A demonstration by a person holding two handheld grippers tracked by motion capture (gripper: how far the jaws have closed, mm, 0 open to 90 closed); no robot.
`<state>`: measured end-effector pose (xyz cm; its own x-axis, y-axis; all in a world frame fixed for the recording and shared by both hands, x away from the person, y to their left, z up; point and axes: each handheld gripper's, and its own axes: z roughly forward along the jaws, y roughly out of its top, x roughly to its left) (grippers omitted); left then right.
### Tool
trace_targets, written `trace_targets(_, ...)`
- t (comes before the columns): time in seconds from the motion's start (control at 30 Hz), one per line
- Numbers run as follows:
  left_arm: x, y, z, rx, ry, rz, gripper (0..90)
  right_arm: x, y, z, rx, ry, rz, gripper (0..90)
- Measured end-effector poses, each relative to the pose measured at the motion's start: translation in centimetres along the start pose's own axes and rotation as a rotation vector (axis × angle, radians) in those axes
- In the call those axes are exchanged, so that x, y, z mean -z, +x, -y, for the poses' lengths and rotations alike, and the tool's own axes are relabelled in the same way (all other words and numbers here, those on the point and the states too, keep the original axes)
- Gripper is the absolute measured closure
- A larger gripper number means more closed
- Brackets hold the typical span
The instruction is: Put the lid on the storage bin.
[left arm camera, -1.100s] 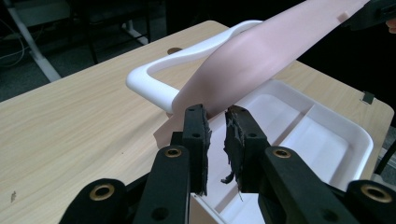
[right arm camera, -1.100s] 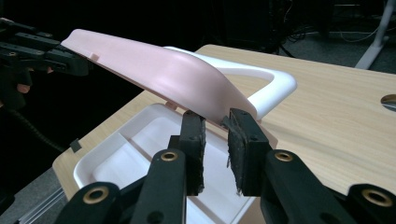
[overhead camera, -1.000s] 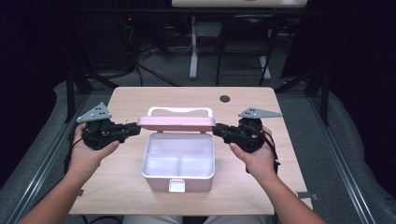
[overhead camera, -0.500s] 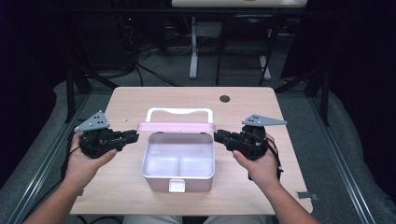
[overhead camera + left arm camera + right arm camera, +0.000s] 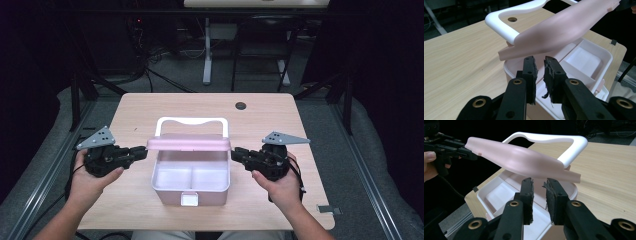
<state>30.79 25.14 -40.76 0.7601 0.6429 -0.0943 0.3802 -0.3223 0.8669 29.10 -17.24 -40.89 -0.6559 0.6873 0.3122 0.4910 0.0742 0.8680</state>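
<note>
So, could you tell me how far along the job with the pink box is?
Nothing looks finished yet. The lid hangs half-raised over the empty box. The left gripper and right gripper sit at its two ends, jaws slightly apart, clamping nothing. Left to do: bringing the lid to rest and withdrawing.

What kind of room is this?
Probably a lab or workshop set up for recording. A small wooden table stands among dark metal frames, cables trail over the grey floor, and a pink lunchbox waits for practice.
</note>
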Motion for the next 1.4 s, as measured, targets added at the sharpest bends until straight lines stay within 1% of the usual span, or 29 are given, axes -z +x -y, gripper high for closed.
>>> trace_targets(0.17, 0.1, 0.0, 0.8, 0.022, -0.014, 0.007, 78.8, 0.0, -0.1, 0.7, -0.009, 0.009, -0.004, 75.5)
trace_targets(0.3, 0.2, 0.0, 1.2, 0.029, -0.019, 0.008, 79.0, 0.0, -0.2, 1.1, -0.015, 0.01, -0.006, 75.5)
trace_targets(0.4, 0.1, 0.0, 1.6, 0.032, -0.018, 0.008, 79.1, 0.1, -0.3, 1.4, -0.017, 0.011, 0.001, 75.9)
trace_targets(0.53, 0.0, -0.1, 2.1, 0.036, -0.009, 0.016, 79.1, 0.3, -0.6, 1.9, -0.034, 0.009, 0.0, 75.9)
trace_targets(0.63, -0.3, -0.1, 2.5, 0.038, -0.002, 0.013, 79.1, 0.3, -0.8, 2.2, -0.042, 0.018, 0.004, 76.0)
trace_targets(0.8, -0.3, 0.0, 2.7, 0.046, 0.003, 0.006, 78.9, 0.1, -1.1, 2.5, -0.051, 0.022, 0.009, 76.0)
trace_targets(0.87, -0.3, 0.2, 2.7, 0.046, 0.004, 0.004, 78.6, 0.0, -1.2, 2.5, -0.059, 0.021, 0.008, 76.0)
trace_targets(1.0, -0.1, 0.5, 2.8, 0.054, 0.002, -0.005, 76.0, 0.0, -1.5, 2.5, -0.056, 0.017, 0.015, 75.8)
trace_targets(1.1, 0.0, 1.0, 2.9, 0.063, -0.002, -0.015, 73.8, 0.0, -1.7, 2.4, -0.05, 0.011, 0.028, 74.9)
trace_targets(1.23, 0.1, 1.6, 3.1, 0.081, -0.006, -0.033, 70.6, 0.0, -2.3, 2.3, -0.051, 0.001, 0.048, 73.0)
trace_targets(1.3, 0.1, 1.9, 3.2, 0.084, -0.008, -0.044, 69.0, 0.1, -2.7, 2.3, -0.058, -0.002, 0.057, 72.2)
trace_targets(1.4, 0.0, 2.4, 3.6, 0.103, -0.011, -0.053, 67.7, 0.1, -3.3, 2.4, -0.072, -0.006, 0.074, 71.2)
